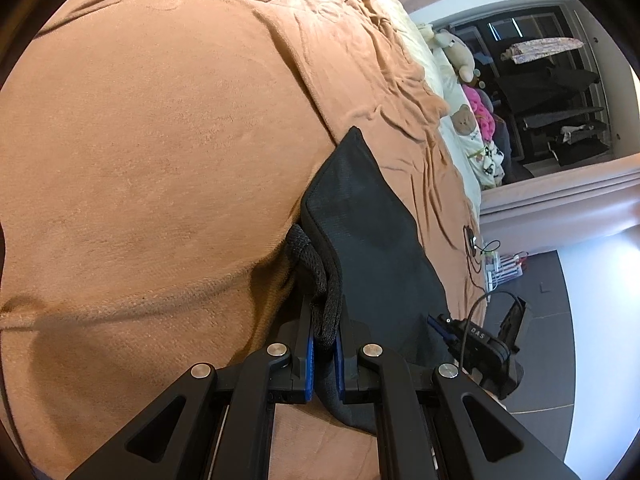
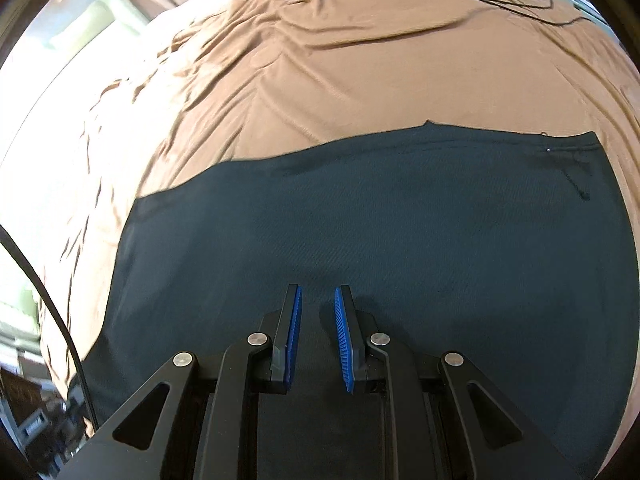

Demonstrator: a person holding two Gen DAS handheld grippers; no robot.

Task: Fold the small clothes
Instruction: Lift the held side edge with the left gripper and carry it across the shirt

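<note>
One dark navy mesh-knit garment (image 2: pixel 360 240) lies spread on the bed's tan fleece blanket (image 1: pixel 160 140) — soft, light, limp. Left tool (image 1: pixel 324 344) clenches its bunched drawcord hem (image 1: pixel 320 280); right tool (image 2: pixel 318 332) hovers slightly parted, empty — best gripped at an edge

Bright daylight, left side overexposed; heavy fisheye warping, dark corners, slight blur.

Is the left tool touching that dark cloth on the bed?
Touching. The left wrist view shows the left tool shut on the dark cloth, a bunched fold pinched between its blue pads.
</note>
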